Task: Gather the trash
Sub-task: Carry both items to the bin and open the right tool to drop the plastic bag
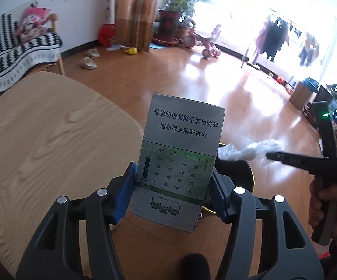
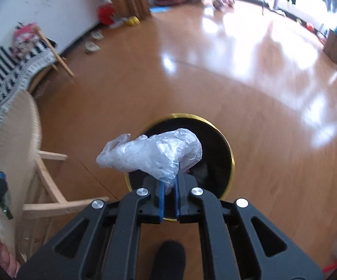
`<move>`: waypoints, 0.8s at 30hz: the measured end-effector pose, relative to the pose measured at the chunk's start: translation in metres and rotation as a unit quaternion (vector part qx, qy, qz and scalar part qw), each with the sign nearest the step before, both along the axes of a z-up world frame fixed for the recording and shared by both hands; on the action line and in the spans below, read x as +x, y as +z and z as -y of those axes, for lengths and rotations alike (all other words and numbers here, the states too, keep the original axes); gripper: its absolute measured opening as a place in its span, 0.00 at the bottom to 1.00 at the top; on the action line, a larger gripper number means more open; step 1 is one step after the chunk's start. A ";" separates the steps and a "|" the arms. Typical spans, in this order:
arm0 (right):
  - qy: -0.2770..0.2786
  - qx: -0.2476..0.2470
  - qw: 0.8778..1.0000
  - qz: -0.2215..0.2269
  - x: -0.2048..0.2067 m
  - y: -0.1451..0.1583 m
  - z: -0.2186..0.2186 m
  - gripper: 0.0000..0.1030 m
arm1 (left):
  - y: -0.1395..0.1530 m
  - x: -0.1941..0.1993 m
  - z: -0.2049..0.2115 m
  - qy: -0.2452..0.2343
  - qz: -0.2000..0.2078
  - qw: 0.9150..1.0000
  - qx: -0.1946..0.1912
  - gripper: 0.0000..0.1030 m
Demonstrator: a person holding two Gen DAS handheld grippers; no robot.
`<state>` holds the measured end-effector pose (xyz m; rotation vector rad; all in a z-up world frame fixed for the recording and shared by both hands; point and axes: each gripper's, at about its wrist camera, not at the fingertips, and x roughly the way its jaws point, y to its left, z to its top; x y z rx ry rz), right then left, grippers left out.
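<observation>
Looking along the left gripper [image 1: 170,193], you can see it squeezing a small grey and green cigarette box [image 1: 180,161] between its blue pads. The box is upside down to us. It has rows of Chinese writing, big at the far end and small on the green part, and a tiny line near the bottom that looks like "FILTER CIGARETTES". To the left is the light wood desk [image 1: 40,140]. Just behind the box on the right peeks the black trash bin [image 1: 243,175] with its gold rim, down on the floor [image 1: 168,81]. Further right, a hand holds the right gripper [image 1: 271,156], and it pinches a crumpled clear plastic bag [image 1: 247,150] over the bin.

Looking along the right gripper [image 2: 168,186], its jaws are clenched tight on a corner of the plastic bag [image 2: 152,154]. The bag hangs right above the open mouth of the trash bin [image 2: 226,149]. I can read no writing on the bag or the bin. The desk [image 2: 16,140] is at the left edge.

Both bits of trash are picked up and close to the bin. I think what is left is letting go so they drop in. Neither one is inside yet.
</observation>
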<state>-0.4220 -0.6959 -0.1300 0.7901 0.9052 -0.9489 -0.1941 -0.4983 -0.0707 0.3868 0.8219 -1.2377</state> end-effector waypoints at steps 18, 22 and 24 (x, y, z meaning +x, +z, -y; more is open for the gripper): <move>-0.023 0.042 0.999 -0.005 -0.010 -0.024 0.012 0.08 | -0.026 -0.024 0.043 -0.043 -0.010 0.999 0.022 0.56; -0.035 0.040 0.999 0.009 -0.016 -0.021 0.015 0.68 | -0.033 -0.022 0.049 -0.046 -0.020 0.998 0.028 0.56; -0.043 0.022 0.999 0.020 -0.020 -0.013 0.013 0.77 | -0.037 -0.024 0.053 -0.049 -0.020 0.998 0.031 0.56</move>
